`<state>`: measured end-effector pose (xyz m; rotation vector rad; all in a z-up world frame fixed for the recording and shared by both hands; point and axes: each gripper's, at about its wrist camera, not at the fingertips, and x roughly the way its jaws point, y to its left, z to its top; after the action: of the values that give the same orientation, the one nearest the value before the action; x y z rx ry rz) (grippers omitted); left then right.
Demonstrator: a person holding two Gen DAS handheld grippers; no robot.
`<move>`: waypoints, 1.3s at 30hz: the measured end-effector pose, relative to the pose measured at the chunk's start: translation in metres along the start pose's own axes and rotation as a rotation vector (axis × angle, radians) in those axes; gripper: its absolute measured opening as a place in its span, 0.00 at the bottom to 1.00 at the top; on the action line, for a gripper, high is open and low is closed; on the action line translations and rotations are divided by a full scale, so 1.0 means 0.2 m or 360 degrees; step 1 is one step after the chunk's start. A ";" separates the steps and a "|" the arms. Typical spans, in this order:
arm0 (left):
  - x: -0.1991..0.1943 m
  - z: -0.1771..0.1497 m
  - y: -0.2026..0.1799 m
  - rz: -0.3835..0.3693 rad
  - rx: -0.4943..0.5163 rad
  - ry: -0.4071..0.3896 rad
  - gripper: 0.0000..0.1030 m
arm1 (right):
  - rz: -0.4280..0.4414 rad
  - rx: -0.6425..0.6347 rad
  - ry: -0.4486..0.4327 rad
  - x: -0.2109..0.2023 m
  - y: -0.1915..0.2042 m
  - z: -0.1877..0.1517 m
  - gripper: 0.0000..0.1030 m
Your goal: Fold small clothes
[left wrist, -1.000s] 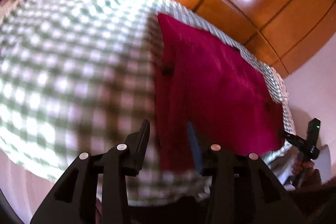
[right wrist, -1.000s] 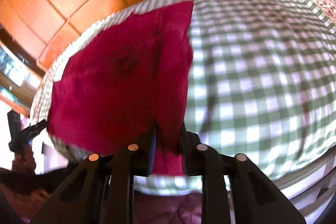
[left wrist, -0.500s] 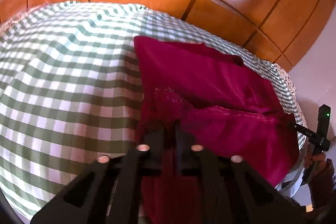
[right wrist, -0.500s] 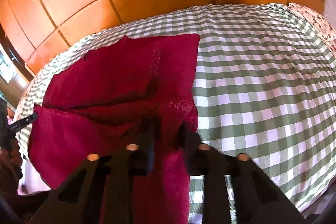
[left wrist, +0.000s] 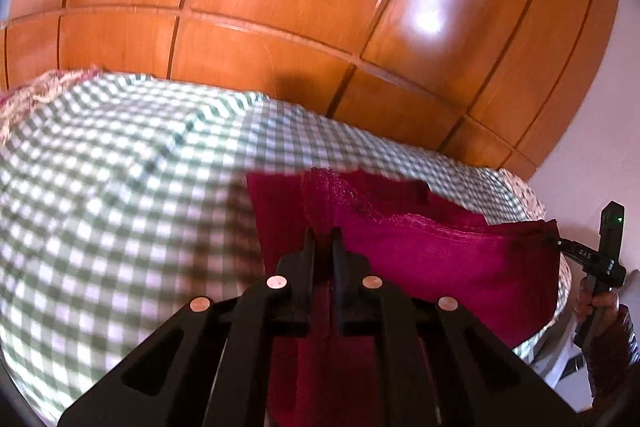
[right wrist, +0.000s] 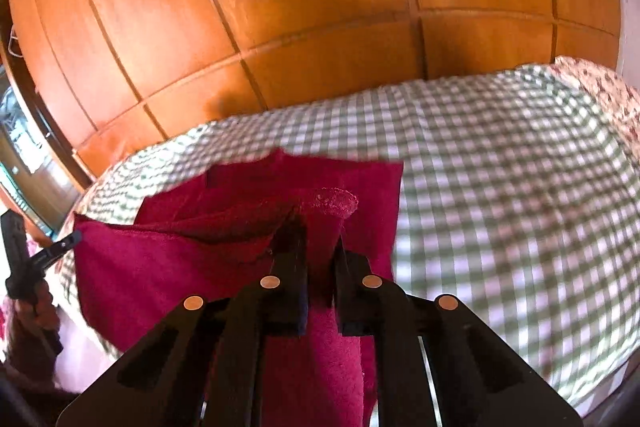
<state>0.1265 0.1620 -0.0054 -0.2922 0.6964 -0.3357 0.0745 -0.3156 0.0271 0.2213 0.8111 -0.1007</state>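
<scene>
A dark red cloth lies partly on the green checked bed cover, its near edge lifted and stretched between both grippers. My left gripper is shut on one near corner, and the fabric hangs down between its fingers. In the right wrist view, my right gripper pinches the other near corner of the red cloth, its jaws closing the last bit on it. Each gripper shows in the other's view, at the cloth's far end: the right gripper and the left gripper. The far part rests flat on the bed cover.
Glossy wooden wardrobe doors stand close behind the bed. A floral fabric lies at the bed's right end. A hand holds the other gripper's handle beside a white wall.
Both grippers shut on the cloth's near corners and rose, lifting that edge off the bed. It now sits nearer the cloth's far edge.
</scene>
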 end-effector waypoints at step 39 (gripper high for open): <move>0.23 -0.19 0.12 0.0405 -0.0074 0.0227 0.36 | 0.0002 -0.0260 0.0174 0.58 0.46 -0.15 0.52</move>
<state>0.1394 0.1594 -0.0691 -0.2218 0.8726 -0.0984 0.1484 -0.2190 -0.0632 0.0736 0.9230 -0.0209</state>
